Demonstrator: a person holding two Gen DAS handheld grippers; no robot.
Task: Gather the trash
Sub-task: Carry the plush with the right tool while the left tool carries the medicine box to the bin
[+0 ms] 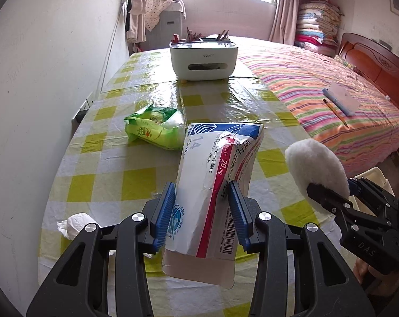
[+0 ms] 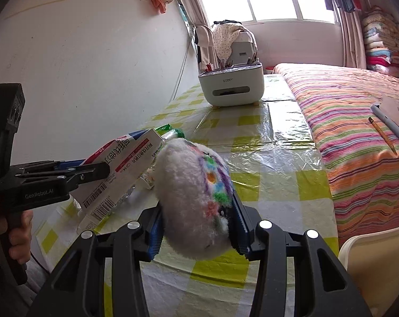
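My left gripper is shut on a flattened white, blue and red medicine box and holds it above the checked table. The box also shows in the right wrist view, clamped by the left gripper. My right gripper is shut on a fluffy white pouch with coloured flowers; the pouch also shows at the right in the left wrist view. A crumpled white tissue lies at the table's near left. A green wipes packet lies further back.
A white desk organiser with pens stands at the table's far end. A bed with a striped cover runs along the right, with a pencil and a notebook on it. A white bin edge shows at the lower right.
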